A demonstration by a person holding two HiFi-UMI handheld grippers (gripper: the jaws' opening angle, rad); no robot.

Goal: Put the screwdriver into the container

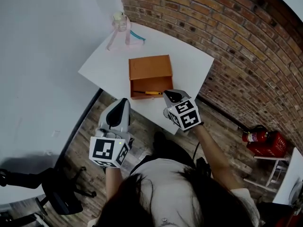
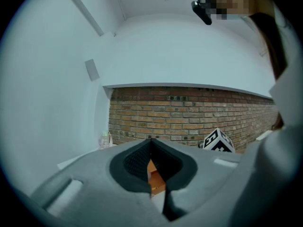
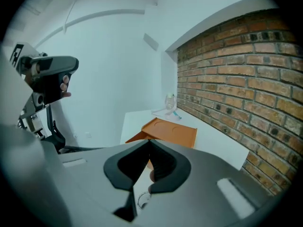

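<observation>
Orange container (image 1: 150, 70), yellow-handled screwdriver (image 1: 152, 93), white tabletop (image 1: 189, 60); red-brown brick wall (image 1: 227, 27) at 1 o'clock; grey left hand-held gripper (image 1: 124, 100) and right hand-held gripper (image 1: 166, 93) with black-and-white square-marker cubes; red extinguisher (image 1: 253, 136) at 4 o'clock.

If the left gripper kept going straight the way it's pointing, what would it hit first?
Most likely the orange box on the white table: it shows straight beyond the tips of the left gripper. Height is unclear, so it might pass over.

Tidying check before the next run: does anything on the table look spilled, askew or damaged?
Nothing stands out. The open orange box rests flat on the white table, and the yellow-handled screwdriver lies inside it.
</observation>
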